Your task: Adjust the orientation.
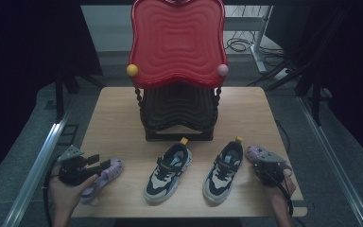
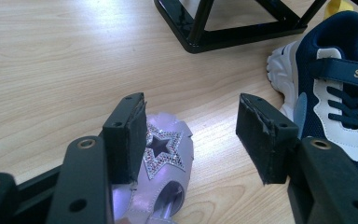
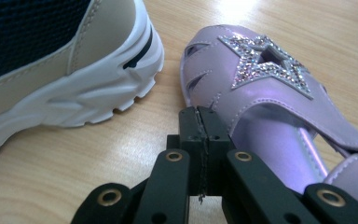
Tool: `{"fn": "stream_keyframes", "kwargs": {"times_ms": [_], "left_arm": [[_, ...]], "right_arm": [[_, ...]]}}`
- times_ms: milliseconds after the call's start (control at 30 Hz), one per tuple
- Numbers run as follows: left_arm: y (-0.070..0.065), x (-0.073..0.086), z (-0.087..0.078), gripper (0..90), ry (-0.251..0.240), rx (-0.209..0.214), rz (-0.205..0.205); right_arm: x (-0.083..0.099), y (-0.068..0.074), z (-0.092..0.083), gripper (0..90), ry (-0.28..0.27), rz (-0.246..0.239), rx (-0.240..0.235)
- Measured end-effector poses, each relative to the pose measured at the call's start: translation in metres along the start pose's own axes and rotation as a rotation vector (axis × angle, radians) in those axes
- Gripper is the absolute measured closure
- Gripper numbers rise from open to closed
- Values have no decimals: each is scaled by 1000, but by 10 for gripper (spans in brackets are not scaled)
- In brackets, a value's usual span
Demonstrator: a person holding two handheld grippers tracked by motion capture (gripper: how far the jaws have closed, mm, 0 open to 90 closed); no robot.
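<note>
Lilac sandals [image 1: 103,178], perhaps silver-starred

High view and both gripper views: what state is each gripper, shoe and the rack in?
Left gripper: open, over the toe of the left lilac star sandal, pads not pressing it.
Right gripper: shut, empty, beside the right lilac star sandal.
Left navy-and-white sneaker: upright on its sole, strap fastened.
Right navy-and-white sneaker: upright on its sole.
Red-topped black tiered rack: standing, shelves bare.

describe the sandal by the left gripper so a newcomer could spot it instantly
Start at the red and black shoe rack on the wooden table. Go to the near left corner: the lilac sandal lies under the open left gripper. Unlike the navy sneakers, it carries a rhinestone star.
</note>
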State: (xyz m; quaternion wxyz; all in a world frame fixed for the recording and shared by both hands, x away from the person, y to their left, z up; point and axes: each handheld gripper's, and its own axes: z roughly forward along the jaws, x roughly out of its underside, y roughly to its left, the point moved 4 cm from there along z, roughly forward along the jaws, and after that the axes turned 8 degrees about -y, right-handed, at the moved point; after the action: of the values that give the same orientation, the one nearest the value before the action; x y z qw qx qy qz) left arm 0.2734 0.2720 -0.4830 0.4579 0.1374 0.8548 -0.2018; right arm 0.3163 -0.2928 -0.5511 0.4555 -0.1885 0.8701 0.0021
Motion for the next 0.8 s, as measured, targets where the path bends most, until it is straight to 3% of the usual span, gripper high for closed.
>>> {"fn": "stream_keyframes", "kwargs": {"times_ms": [100,200,367,467,567,767,800], "left_arm": [[0,0,1,434,4,2,1],[0,1,1,434,9,3,2],[1,0,-1,434,3,0,-1],[2,1,-1,434,3,-1,-1],[2,1,-1,434,5,-3,-2],[5,1,-4,434,0,-9,-6],[6,1,-5,434,-3,-11,-8]], "right_arm": [[-3,6,2,900,12,-60,60],[-4,13,4,900,16,-86,63],[-5,12,2,900,-5,-44,25],[-8,7,-5,900,-39,10,-6],[-10,2,-11,900,-59,25,-2],[-15,-22,-36,881,-147,94,1],[-17,-30,-46,847,-182,112,-2]]}}
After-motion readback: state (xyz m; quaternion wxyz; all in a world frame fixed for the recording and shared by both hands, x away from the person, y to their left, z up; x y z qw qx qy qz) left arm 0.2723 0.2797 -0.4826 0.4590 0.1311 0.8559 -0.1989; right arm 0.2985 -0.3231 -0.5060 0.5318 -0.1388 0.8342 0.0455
